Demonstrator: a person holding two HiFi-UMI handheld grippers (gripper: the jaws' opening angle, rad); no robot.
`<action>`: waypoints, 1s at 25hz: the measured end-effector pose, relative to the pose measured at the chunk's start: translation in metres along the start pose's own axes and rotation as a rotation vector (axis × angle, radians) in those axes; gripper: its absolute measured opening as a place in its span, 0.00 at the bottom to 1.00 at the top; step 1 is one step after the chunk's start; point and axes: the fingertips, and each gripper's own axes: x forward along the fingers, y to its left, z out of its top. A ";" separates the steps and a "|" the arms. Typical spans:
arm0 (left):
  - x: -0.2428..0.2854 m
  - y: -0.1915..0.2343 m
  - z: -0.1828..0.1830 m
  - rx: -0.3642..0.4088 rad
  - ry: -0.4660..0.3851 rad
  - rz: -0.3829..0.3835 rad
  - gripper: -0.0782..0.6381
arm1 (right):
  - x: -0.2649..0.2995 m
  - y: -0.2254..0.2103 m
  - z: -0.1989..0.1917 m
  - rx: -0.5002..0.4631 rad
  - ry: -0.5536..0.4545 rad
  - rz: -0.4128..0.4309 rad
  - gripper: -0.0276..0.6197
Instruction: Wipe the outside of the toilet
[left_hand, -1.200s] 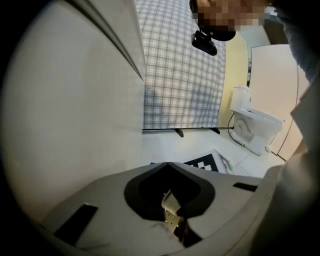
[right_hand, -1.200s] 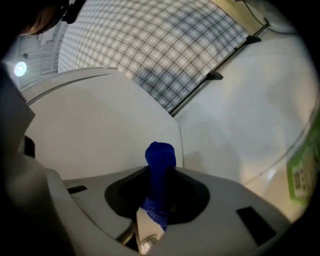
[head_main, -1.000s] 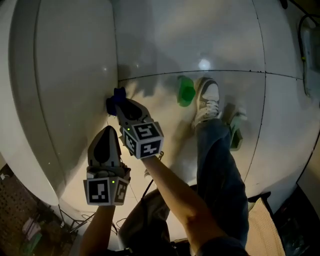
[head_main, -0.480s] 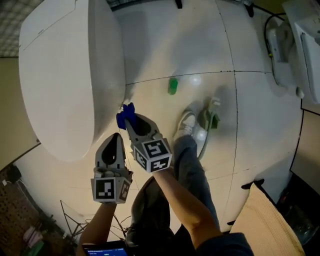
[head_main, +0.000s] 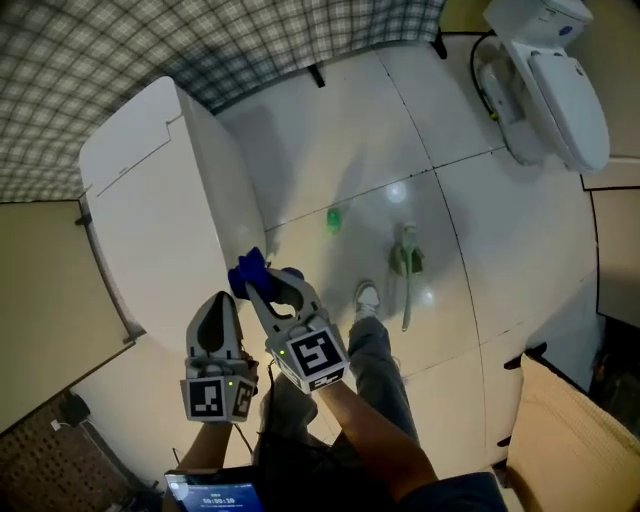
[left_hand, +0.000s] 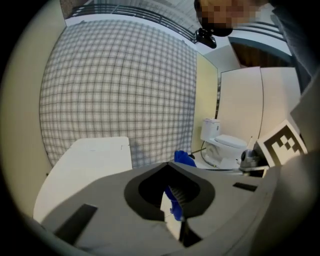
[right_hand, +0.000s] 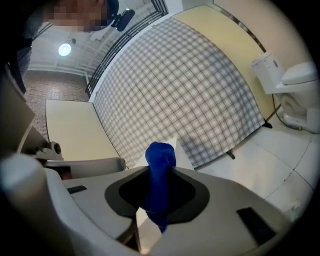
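Since a second ago the head view has pulled up and back. The white bulk that filled the left side now shows whole as a white box-shaped unit (head_main: 150, 210) against a checked wall (head_main: 260, 50). The toilet (head_main: 548, 85) has come into sight at upper right, its tank cut off by the frame's top edge.

The right claw (head_main: 258, 283) is clenched on a blue cloth (head_main: 247, 268). The cloth's bunched end sticks up past the tips, just beside the unit's lower corner. The left claw (head_main: 218, 302) hangs beside it with its tips together. A sliver of blue shows in the opening behind them, possibly cloth, though the view is too dark there to be sure.

Both claws are well apart from the toilet, which stands across the tiled floor (head_main: 330, 130). A small green object (head_main: 333, 220) and a long-handled brush (head_main: 405, 270) lie on the floor between them. The person's shoe (head_main: 367, 298) sits near the brush. The arms and legs below are largely in shadow.
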 end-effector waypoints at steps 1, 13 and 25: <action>0.000 0.003 0.002 0.026 -0.009 -0.035 0.13 | 0.002 0.005 0.006 -0.005 -0.025 -0.019 0.18; -0.064 0.009 -0.035 0.177 -0.012 -0.434 0.13 | -0.067 0.072 -0.048 0.012 -0.216 -0.364 0.18; -0.168 0.022 -0.136 0.279 -0.013 -0.504 0.13 | -0.136 0.118 -0.181 0.077 -0.336 -0.467 0.18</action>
